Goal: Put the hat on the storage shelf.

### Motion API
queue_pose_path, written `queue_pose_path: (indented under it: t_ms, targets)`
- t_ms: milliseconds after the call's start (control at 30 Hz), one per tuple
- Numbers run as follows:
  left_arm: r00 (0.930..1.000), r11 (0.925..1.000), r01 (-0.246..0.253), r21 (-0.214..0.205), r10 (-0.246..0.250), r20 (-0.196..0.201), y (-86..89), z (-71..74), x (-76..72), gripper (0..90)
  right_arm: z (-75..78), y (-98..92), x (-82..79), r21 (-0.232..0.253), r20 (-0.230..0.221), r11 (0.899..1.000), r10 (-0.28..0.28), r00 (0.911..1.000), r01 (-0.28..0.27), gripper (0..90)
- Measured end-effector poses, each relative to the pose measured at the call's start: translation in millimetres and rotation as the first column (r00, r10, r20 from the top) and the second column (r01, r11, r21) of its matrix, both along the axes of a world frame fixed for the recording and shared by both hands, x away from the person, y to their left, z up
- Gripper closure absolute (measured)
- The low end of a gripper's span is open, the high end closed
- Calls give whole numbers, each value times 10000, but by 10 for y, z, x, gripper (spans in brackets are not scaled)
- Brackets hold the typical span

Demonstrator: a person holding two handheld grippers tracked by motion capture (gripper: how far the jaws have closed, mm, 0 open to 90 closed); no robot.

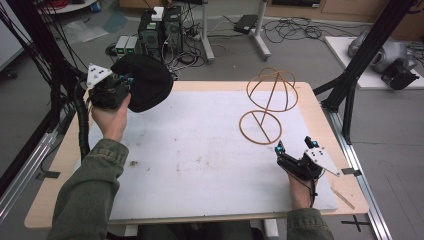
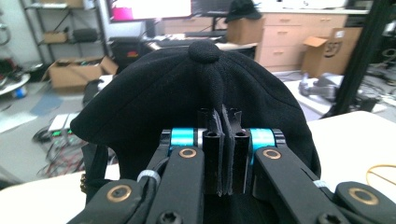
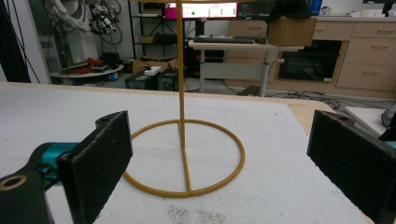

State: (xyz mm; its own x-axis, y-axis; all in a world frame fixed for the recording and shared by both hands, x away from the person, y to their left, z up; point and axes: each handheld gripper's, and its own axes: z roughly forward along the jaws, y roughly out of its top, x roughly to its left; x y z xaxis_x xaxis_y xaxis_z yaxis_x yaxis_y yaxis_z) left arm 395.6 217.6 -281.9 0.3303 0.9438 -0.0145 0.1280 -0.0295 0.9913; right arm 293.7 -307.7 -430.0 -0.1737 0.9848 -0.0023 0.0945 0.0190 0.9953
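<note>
My left tongs (image 1: 121,79) pinch the black cap (image 1: 145,82) above the tabletop (image 1: 200,160). Right tongs (image 1: 295,146) gape wide, facing the wire stand (image 1: 267,107)

black cap (image 2: 154,98), yellow wire stand (image 3: 183,158)

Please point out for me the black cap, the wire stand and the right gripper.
Black cap (image 1: 147,82), high view, on its crown.
Wire stand (image 3: 181,84), right gripper view, on its upright post.
Right gripper (image 1: 295,145), high view, midway between its fingertips.
</note>
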Motion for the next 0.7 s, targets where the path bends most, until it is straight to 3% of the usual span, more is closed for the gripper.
queue_pose_path:
  t_ms: [333, 700]
  targets:
    - [9953, 9957, 887, 256, -896, 358, -400, 148, -3, 875, 3, -1, -12, 73, 16, 10000, 44, 10000, -45, 59]
    - [9835, 9859, 1650, 276, -1665, 710, -763, 302, 25, 875, 4, 11, -13, 67, 51, 9997, 214, 9998, -215, 59]
